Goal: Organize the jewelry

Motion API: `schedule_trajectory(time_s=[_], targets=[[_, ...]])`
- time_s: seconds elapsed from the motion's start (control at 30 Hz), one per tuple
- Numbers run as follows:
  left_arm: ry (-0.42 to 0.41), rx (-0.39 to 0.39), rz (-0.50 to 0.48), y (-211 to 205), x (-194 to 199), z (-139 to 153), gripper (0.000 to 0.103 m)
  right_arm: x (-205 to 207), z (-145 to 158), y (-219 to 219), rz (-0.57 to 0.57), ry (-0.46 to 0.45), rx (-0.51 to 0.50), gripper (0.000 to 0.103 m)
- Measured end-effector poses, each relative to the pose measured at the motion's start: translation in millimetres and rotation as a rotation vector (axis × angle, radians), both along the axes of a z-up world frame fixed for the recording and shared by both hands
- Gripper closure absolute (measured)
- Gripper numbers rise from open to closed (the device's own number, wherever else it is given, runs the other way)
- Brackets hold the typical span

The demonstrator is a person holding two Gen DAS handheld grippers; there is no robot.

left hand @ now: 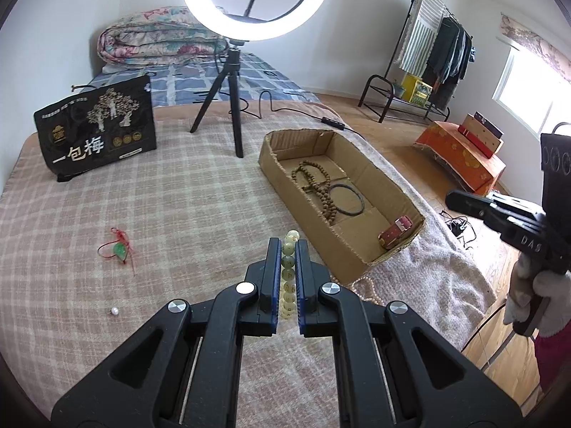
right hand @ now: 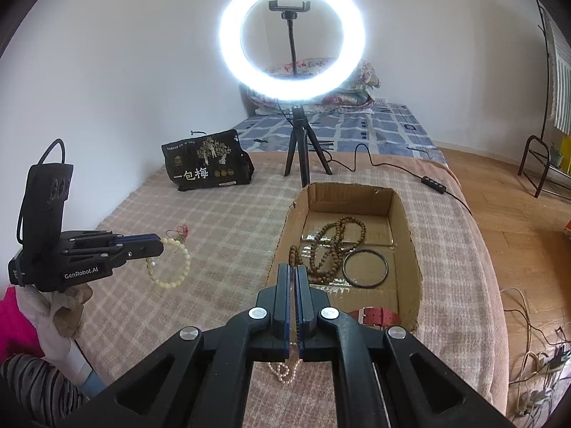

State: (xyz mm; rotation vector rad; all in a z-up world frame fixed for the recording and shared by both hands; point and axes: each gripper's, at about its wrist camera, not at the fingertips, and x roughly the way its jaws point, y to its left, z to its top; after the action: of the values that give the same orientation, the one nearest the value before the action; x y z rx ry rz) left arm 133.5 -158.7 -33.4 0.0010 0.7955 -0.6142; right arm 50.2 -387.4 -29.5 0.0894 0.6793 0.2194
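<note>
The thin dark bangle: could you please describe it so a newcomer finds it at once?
Find the open cardboard box on the checked blanket. Inside, beside the brown wooden bead necklace, lies the thin dark bangle. It is the only plain, smooth ring there.

The black bag [left hand: 96,132] standing on the bed carries three large white characters, 一包梅, below a gold tree design; the smaller lines of print above them and on its white label are too small to read. The left gripper [right hand: 157,246] bears "GenRobot.AI" in white on its side in the right wrist view. The right gripper [left hand: 451,198] shows the letters "DAS" on its body in the left wrist view.
</note>
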Motion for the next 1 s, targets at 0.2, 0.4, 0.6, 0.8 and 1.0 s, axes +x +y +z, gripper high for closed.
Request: schedule_trajectory(time_s=[0.2,0.4,0.6,0.8,1.0], targets=[[-0.005,-0.014,-0.041,-30,10,6,0.098,-5,-11,-15,-0.035,0.019,0.026,0.103],[-0.011,-0.019,-0.075,-62,20,9,0.098,-9,-21,-30,-0.064,0.041,0.041,0.103],[-0.001,-0.003,-0.113,-91,23,3,0.098,-11,-33,-43,-0.086,0.060,0.054,0.102],[0.011,0.017,-0.140,-110,19,-5,0.098,-16,-44,-49,-0.099,0.080,0.066,0.102],[0.006,0.029,-0.159,-117,15,-5,0.098,-18,-51,-50,-0.107,0.096,0.081,0.092]])
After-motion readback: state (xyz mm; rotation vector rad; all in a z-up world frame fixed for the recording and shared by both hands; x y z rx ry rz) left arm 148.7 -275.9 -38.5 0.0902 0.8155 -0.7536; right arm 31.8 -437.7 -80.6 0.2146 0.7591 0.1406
